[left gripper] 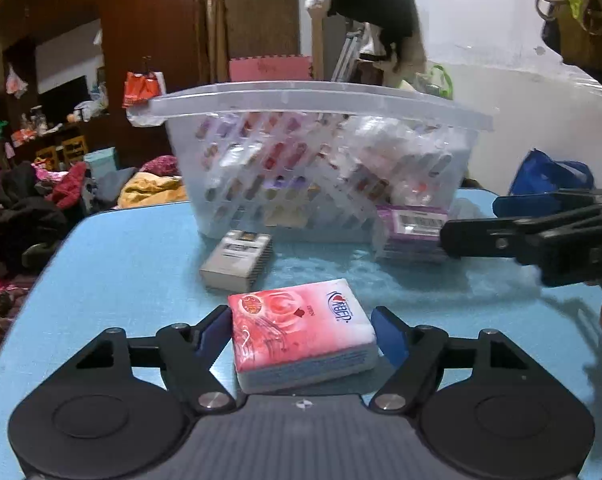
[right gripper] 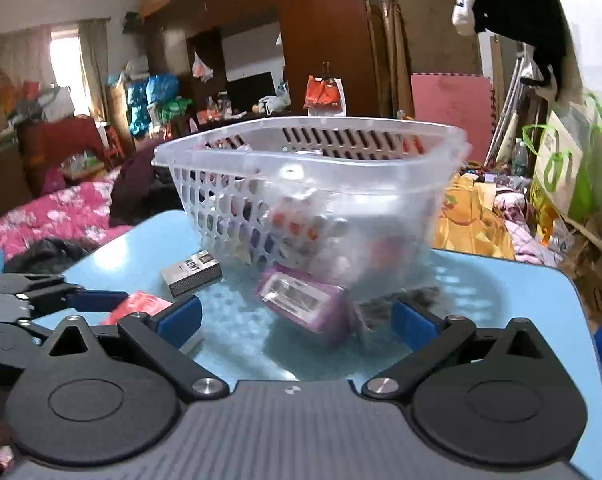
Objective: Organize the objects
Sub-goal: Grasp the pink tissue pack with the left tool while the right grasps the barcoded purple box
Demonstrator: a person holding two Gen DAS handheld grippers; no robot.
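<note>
Blue tabletop (left gripper: 121, 248) with rounded corners carries everything; its surface is glossy and throws back pale reflections of the basket (left gripper: 325, 152). Around it the room is crowded: dark wooden wardrobes, heaps of clothes and bedding in pink and yellow, hanging bags, a pink foam mat against the wall.

The clear slotted basket stands at the far side of the table, holding packets whose labels blur through the plastic. Just in front of it lie a grey Kent box (left gripper: 237, 258) and a purple pack (left gripper: 413, 232), the latter touching the basket's base.

The left gripper (left gripper: 301, 330) has its jaws spread on either side of a pink tissue pack (left gripper: 301, 332) lying flat on the table; the left pad looks to touch it, the right stands a little off. The right gripper (right gripper: 297, 318) is also spread wide, the purple pack between its blue pads (right gripper: 181, 316) but untouched. Motion blur smears that pack's edges, and the tissue pack is mostly hidden in the right view.
</note>
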